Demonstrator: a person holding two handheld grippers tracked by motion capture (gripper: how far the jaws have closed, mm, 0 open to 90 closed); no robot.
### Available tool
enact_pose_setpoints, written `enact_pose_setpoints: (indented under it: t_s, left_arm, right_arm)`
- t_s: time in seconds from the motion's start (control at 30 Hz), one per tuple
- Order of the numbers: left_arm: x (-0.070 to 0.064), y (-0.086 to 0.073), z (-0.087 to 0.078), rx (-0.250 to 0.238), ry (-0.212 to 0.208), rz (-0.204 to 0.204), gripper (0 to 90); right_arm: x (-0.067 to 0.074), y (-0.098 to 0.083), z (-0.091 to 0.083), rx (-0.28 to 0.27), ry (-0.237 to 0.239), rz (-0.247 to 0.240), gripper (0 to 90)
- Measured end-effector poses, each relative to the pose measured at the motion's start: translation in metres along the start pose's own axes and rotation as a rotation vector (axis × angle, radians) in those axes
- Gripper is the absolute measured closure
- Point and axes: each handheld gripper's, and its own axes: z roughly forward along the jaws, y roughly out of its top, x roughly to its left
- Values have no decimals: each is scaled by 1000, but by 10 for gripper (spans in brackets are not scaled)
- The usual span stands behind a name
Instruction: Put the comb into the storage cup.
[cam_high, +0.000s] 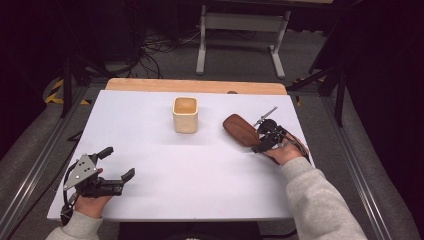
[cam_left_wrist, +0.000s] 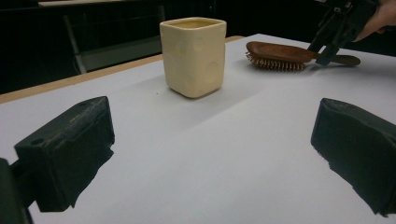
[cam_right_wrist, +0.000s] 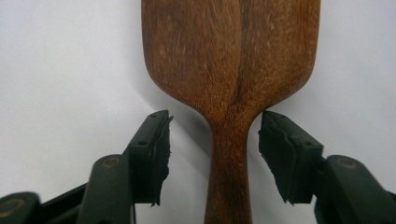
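The wooden hairbrush (cam_high: 241, 130) lies bristles down on the white surface (cam_high: 165, 165), to the right of the cream square cup (cam_high: 185, 114) and well apart from it. The right gripper (cam_high: 263, 142) straddles the brush where the handle meets the head; in the right gripper view the handle (cam_right_wrist: 229, 158) runs up between the two jaws, with a visible gap on each side, so the pads are not yet pressing on the wood and nothing is held. The left gripper (cam_high: 117, 162) rests near the front left corner of the surface with its jaws wide apart and nothing between them, well away from both cup and brush. Likely step in hand: closing on the handle in order to lift the brush. Risks from this position: the handle sits slightly nearer the right-hand pad (cam_right_wrist: 285, 154) than the left-hand pad (cam_right_wrist: 156, 154), so one pad may make contact first and push the brush sideways across the smooth surface before the grip forms. The grip point is at the narrow neck while the heavy head lies beyond it; an insufficiently firm hold may let the head droop or rotate on lifting. The wood looks smooth and rounded, so it may slip between the pads. A swing of the head towards the cup could knock that cup over
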Motion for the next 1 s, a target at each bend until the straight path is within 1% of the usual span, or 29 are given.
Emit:
enact_pose_setpoints:
  t_s: [0.07, 0.1, 0.17, 0.2, 0.27, 0.3, 0.4, 0.43, 0.47, 0.5, 0.63, 0.7, 0.83, 0.87, 0.97, 1.0]
  left_arm:
    - [-1, 0, 0, 2, -8, 2, 6]
    - [-1, 0, 0, 6, -10, 7, 6]
    - [-1, 0, 0, 8, -15, 8, 8]
    - [-1, 0, 0, 11, -16, 8, 8]
    - [-1, 0, 0, 14, -15, 9, 11]
    - [-1, 0, 0, 14, -15, 7, 12]
    - [-1, 0, 0, 15, -14, 6, 14]
    - [-1, 0, 0, 15, -14, 6, 15]
    - [-1, 0, 0, 16, -16, 8, 17]
    - [-1, 0, 0, 17, -15, 8, 18]
    - [-1, 0, 0, 17, -16, 8, 22]
    - [-1, 0, 1, 16, -16, 10, 23]
    - [-1, 0, 0, 19, -14, 8, 25]
    - [-1, 0, 0, 19, -14, 8, 30]
    - [-1, 0, 0, 17, -14, 5, 36]
    - [0, 0, 0, 10, -17, 4, 39]
  right_arm:
    - [-1, 1, 2, 18, -2, 4, 473]
    - [-1, 2, 3, 38, 2, 10, 490]
    - [-1, 5, 3, 53, 2, 6, 524]
    - [-1, 6, 3, 68, -3, 6, 534]
    - [-1, 8, 3, 71, -7, 12, 561]
    - [-1, 9, 3, 77, -5, 7, 577]
    - [-1, 10, 6, 99, -8, 10, 629]
    - [-1, 10, 6, 99, -8, 10, 629]
    - [-1, 10, 7, 113, -14, 4, 680]
    - [-1, 10, 8, 119, -19, -4, 705]
    - [-1, 9, 10, 134, -12, 9, 717]
    - [-2, 9, 10, 131, -12, 5, 722]
    - [-3, 9, 10, 132, -8, 14, 725]
    - [-2, 9, 10, 130, -13, 7, 726]
    - [-2, 9, 10, 127, -20, 8, 728]
    - [-1, 9, 9, 127, -25, 9, 728]
